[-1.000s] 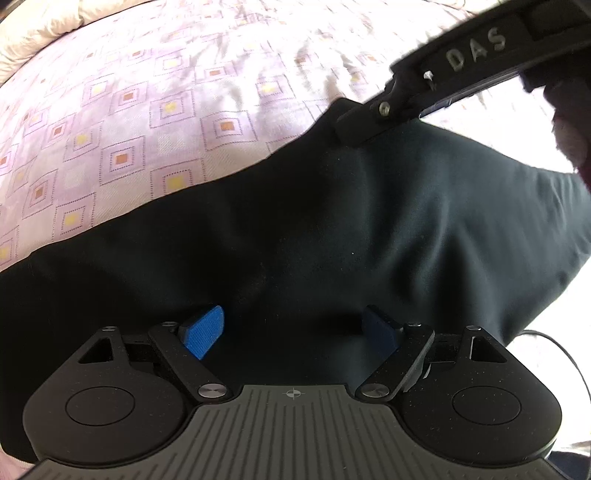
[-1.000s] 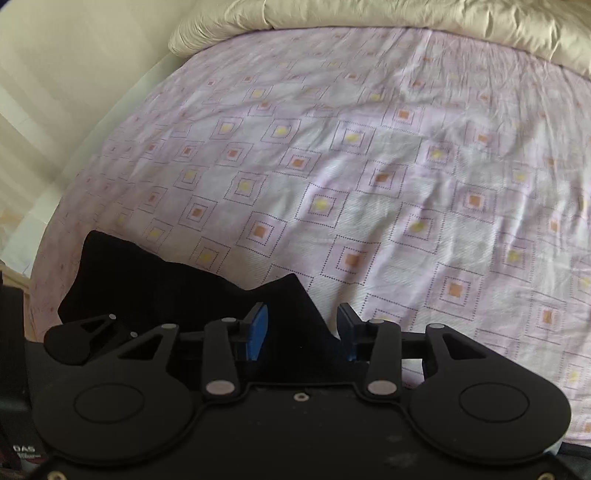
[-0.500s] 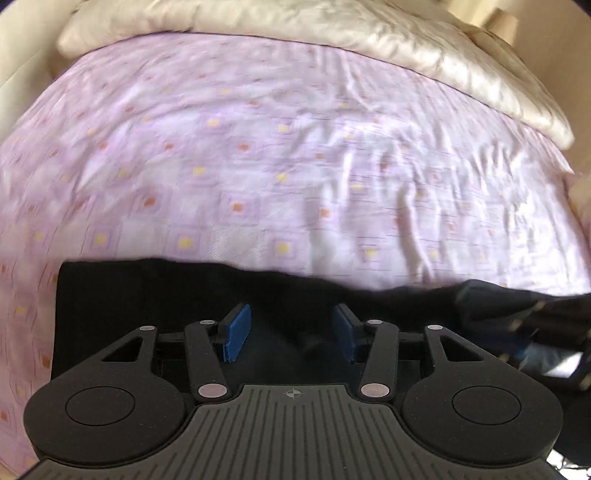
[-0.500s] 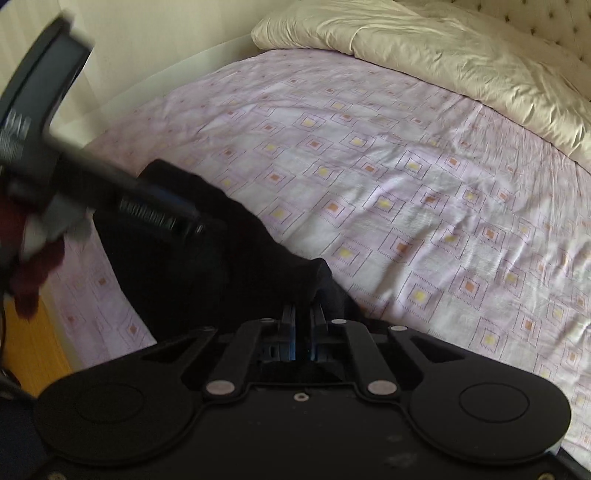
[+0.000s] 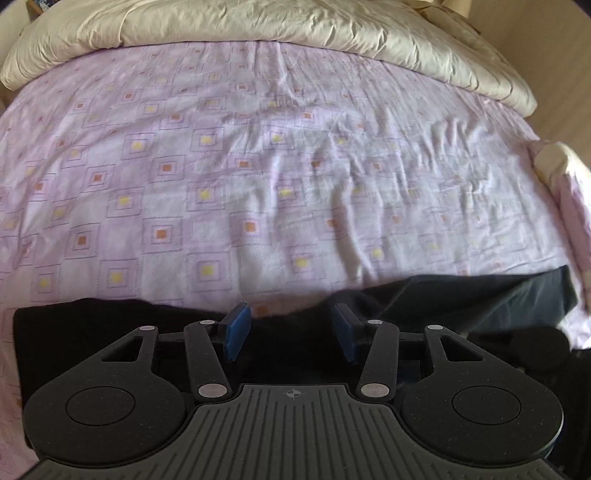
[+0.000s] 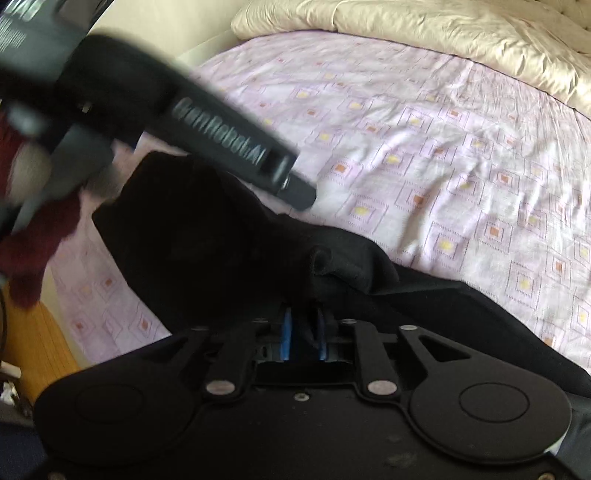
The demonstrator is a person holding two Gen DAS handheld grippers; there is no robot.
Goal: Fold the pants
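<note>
Black pants (image 5: 88,332) lie along the near edge of a bed with a pink patterned sheet (image 5: 258,177); a leg stretches off to the right (image 5: 517,299). My left gripper (image 5: 291,332) is open just above the pants' far edge, blue pads apart, holding nothing. My right gripper (image 6: 303,332) is shut on a bunched fold of the pants (image 6: 332,266). The left gripper's body (image 6: 221,144) crosses the upper left of the right wrist view, blurred, with a hand in a dark red sleeve (image 6: 33,240).
A cream duvet (image 5: 295,29) is heaped along the far side of the bed, also in the right wrist view (image 6: 443,33). The bed's left edge and a wooden floor (image 6: 29,343) show at lower left. The mattress corner (image 5: 561,177) is at right.
My right gripper closed on a fold of the pants and stays shut. My left gripper lifted off the pants and now looks across the bed, still open.
</note>
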